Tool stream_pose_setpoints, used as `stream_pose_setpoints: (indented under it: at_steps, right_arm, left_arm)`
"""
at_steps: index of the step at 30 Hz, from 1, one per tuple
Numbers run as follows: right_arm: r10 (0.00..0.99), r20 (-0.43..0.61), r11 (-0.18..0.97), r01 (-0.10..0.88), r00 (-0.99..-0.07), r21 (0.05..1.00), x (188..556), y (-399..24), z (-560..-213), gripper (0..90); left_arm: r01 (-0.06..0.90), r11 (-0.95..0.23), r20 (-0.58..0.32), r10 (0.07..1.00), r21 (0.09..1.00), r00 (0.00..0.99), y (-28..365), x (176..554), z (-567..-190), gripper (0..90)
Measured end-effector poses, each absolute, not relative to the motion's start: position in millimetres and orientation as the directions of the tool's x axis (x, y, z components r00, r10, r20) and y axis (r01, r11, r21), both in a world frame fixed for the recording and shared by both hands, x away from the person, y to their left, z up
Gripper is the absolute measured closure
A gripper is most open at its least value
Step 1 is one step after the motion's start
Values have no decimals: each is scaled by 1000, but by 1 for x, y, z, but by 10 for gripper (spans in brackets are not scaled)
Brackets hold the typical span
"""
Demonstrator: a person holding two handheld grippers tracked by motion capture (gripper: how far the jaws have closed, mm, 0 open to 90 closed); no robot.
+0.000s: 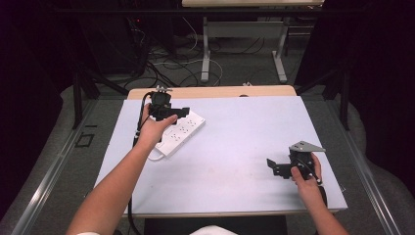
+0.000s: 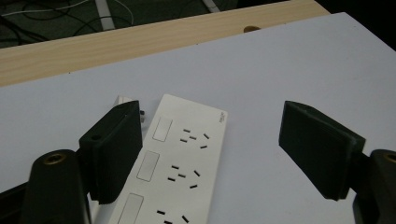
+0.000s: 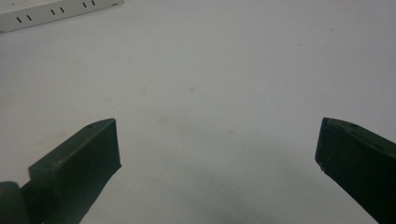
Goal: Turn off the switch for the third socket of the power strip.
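Table [image 1: 244, 147] surface, white and mostly bare, is taking up the middle of the high view, with a strip of its wooden edge [image 1: 210, 92] showing along the far side. Lying on it toward the far left corner is a white power strip [image 1: 188, 128], angled across the sheet. Above that strip the left gripper [image 1: 169, 115] is hovering with jaws spread wide; in the left gripper view one jaw is sitting over the strip's switch side and the other over bare sheet. Near the table's right edge the right gripper [image 1: 275, 168] is waiting, jaws also wide apart and holding nothing.

Closing now would likely catch the strip unevenly, since it is lying off-centre between the jaws, and could skid it toward the far edge. Open room is lying across the centre and right.
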State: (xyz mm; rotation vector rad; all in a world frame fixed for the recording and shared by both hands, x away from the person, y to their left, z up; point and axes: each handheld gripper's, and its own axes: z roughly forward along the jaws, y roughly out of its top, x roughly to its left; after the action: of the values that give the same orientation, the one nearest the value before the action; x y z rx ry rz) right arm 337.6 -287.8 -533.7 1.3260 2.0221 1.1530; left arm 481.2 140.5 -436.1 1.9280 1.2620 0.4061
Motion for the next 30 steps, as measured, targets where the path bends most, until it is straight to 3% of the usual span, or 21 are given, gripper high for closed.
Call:
stream_pose_setpoints:
  at_steps: [16, 30]
  right_arm:
    - [899, 70, 185, 520, -432, 834, 338, -287, -535, 0]
    - [899, 77, 184, 530, -432, 828, 339, -287, -536, 0]
  left_arm:
    - [666, -192, -133, 905, 721, 404, 141, 505, -454, 270]
    - [707, -150, -172, 916, 691, 362, 139, 523, -472, 441]
